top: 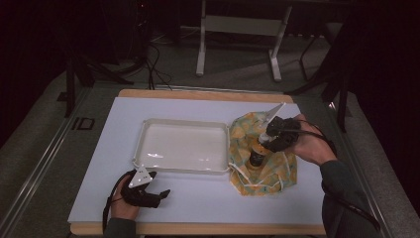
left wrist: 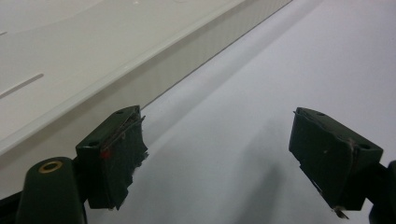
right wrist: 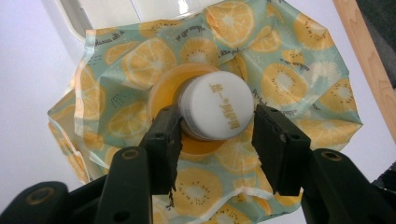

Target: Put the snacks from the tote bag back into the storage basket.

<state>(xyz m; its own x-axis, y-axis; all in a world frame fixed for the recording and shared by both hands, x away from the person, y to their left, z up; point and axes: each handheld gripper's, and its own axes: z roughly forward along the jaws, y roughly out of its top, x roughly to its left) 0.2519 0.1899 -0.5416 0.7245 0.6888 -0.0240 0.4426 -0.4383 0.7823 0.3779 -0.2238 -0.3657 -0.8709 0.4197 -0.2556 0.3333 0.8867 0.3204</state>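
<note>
Right gripper (right wrist: pixel 217 135): jaws wide, flanking white bottle cap (right wrist: pixel 217 106) without clear pad contact. Orange bottle (top: pixel 256 154): upright on fruit-print cloth (right wrist: pixel 289 88), right of white tray (top: pixel 182 146). Left gripper (left wrist: pixel 217 158): open, empty, on white table cover (left wrist: pixel 261 93) beside tray wall.

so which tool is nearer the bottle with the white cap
Right. The right tool is over the bottle, its jaws on either side of the white cap on the fruit-print cloth. The left tool rests at the table's near edge, beyond the white tray.
</note>
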